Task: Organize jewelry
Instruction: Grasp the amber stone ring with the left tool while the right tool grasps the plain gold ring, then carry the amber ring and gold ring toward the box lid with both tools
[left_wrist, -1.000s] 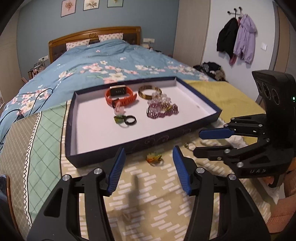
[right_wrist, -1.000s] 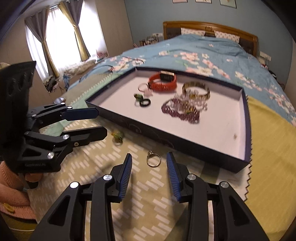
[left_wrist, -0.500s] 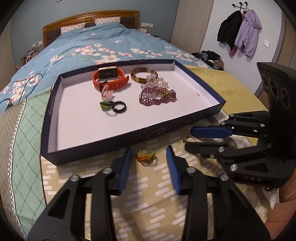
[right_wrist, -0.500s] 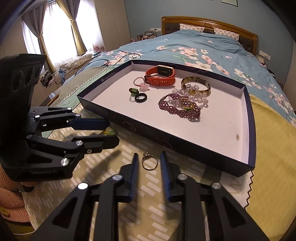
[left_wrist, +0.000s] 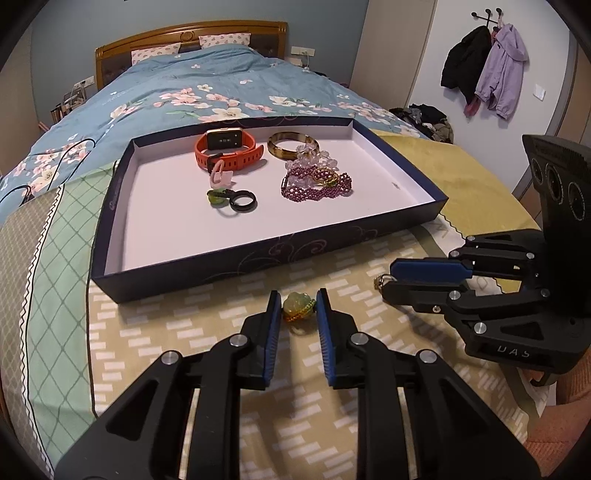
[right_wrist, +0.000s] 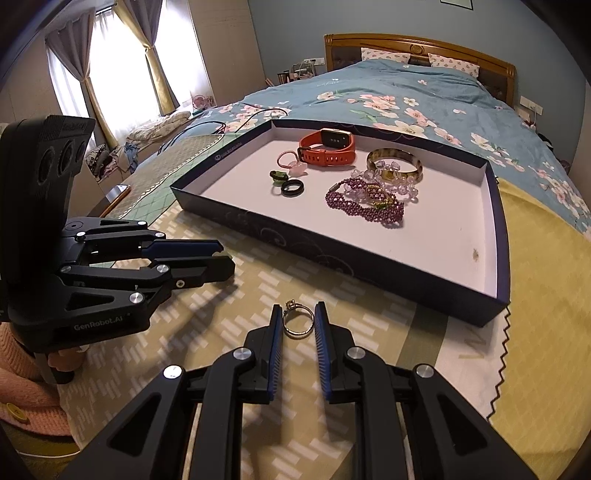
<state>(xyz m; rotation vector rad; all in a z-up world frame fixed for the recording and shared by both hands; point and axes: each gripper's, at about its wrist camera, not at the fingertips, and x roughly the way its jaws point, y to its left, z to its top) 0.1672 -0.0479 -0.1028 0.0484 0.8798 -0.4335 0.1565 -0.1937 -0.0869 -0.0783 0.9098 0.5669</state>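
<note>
Blue-padded grippers bracket one ring each on the patterned cloth, just short of the tray (left_wrist: 258, 254).

Left gripper (left_wrist: 294, 308) flanks the green-stone ring (left_wrist: 297, 309); right gripper (right_wrist: 298, 319) flanks the thin gold ring (right_wrist: 297, 320). Pads look to be touching each ring, though a firm grip cannot be confirmed. Close squarely across each band, lift straight up, clear the tray wall, and set down beside the black ring (left_wrist: 242, 201).

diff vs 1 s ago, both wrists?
Both tongs moved forward and narrowed. The left tongs now bracket the green-orange ring, pads at its sides; the right tongs have closed in on the gold ring. Whether either grip is firm cannot be told; both rings still sit on the patterned cloth. The tray and its jewelry stayed put.
</note>
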